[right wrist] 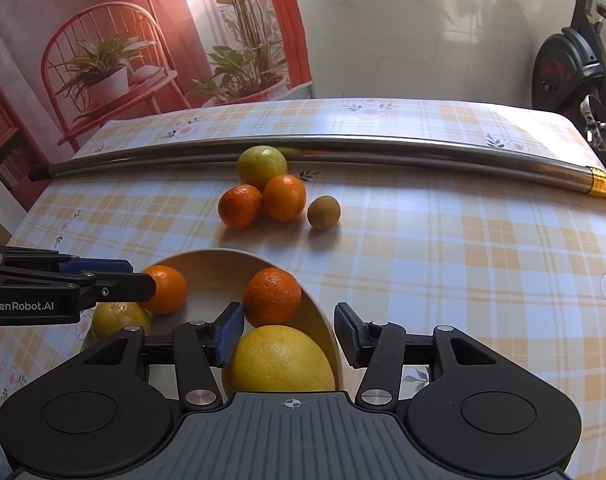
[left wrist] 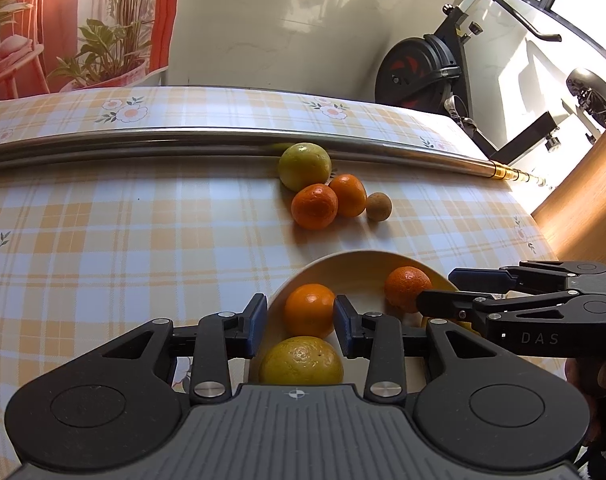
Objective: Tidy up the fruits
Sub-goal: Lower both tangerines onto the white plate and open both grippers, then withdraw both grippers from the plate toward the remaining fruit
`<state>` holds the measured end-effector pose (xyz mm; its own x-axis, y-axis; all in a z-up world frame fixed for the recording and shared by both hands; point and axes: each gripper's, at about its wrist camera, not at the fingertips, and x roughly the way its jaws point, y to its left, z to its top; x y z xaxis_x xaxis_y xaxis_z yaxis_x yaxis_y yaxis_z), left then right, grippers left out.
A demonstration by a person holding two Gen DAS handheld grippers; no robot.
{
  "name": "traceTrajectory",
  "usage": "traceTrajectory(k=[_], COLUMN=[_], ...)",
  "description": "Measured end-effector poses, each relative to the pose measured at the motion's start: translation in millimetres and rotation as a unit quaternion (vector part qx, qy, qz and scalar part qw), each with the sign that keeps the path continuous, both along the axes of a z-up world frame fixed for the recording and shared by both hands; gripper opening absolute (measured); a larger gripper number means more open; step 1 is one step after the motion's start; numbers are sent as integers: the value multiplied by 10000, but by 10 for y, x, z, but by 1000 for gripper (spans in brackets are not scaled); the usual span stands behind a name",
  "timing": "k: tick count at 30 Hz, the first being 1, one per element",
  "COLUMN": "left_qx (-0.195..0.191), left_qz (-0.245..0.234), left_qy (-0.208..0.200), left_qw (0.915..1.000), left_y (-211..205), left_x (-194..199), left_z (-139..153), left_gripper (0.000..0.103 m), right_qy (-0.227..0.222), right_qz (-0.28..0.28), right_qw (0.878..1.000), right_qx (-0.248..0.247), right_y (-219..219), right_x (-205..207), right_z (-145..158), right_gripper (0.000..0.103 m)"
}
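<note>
An orange [left wrist: 309, 310] sits in the bowl [left wrist: 345, 258] between the left gripper [left wrist: 299, 326] fingers.

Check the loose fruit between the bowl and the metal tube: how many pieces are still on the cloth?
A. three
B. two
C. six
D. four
D: a green-yellow citrus against the tube, two oranges touching in front of it, and a small brown fruit set apart to their right; the rest sit in the bowl.
</note>
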<state>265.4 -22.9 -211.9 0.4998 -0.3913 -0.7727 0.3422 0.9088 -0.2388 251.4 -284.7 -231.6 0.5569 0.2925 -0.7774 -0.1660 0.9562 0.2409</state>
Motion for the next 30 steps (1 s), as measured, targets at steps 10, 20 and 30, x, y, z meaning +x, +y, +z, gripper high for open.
traceTrajectory(k=[10,20,30], left_qx=[8,207,197], left_qz=[8,-84,67], left_qy=[4,-160,-442], left_qw=[10000,9996,9988], left_y=[0,-27,148], left_x=[2,-73,-287], left_z=[-1,78,316], left_gripper=[39,39,39], right_qy=[-15,-58,-213], right_qz=[-28,-263,-510], right_qw=[10000,9996,9984], right_qx=[-20,-14,-97], right_y=[-10,-102,-235], right_x=[-13,-29,-194], right_z=[-1,44,202], right_gripper=[49,52,52])
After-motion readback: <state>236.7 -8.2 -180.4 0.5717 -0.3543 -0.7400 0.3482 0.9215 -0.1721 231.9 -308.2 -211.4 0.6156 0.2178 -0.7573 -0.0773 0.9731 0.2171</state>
